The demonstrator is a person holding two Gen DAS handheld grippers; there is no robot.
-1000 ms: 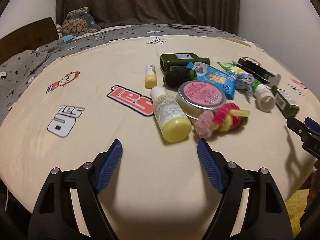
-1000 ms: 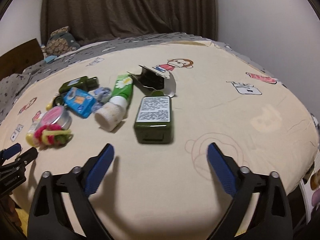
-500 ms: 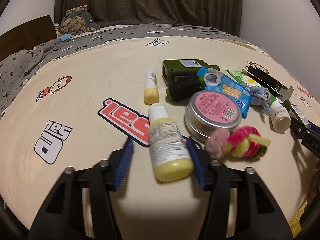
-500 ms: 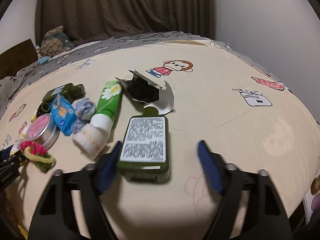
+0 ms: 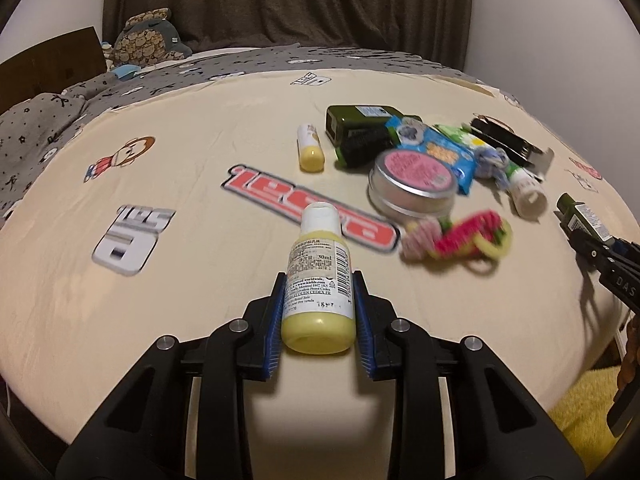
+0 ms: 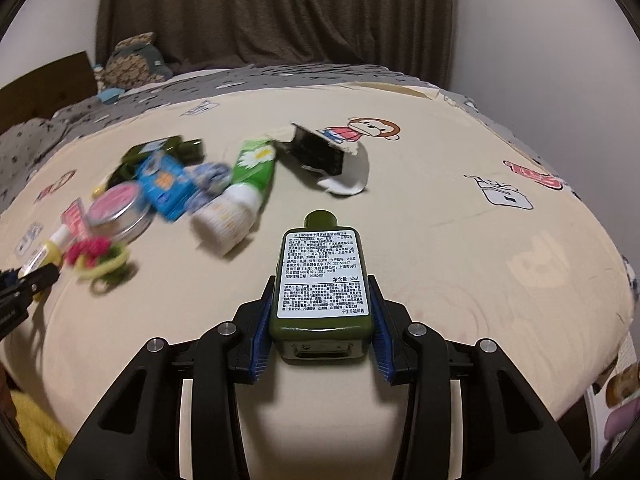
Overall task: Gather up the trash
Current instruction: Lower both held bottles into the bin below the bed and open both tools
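My left gripper (image 5: 319, 292) is shut on a small yellow bottle with a white cap (image 5: 318, 280), its cap pointing away over the cream bed sheet (image 5: 200, 264). My right gripper (image 6: 322, 300) is shut on a flat dark green bottle with a white label (image 6: 322, 280). The right gripper also shows at the right edge of the left wrist view (image 5: 608, 264). The left gripper shows at the left edge of the right wrist view (image 6: 24, 284).
A pile lies on the sheet: round pink-lidded tin (image 5: 412, 184), pink and yellow hair ties (image 5: 460, 236), blue packet (image 5: 440, 152), green tube (image 6: 250, 176), another green bottle (image 5: 360, 120), yellow lip balm (image 5: 309, 146), torn black wrapper (image 6: 320, 156). Plush toy (image 5: 146, 38) at the back.
Both grippers moved forward and closed: the left on the yellow bottle, the right on the green bottle. Both bottles now sit between the blue pads.
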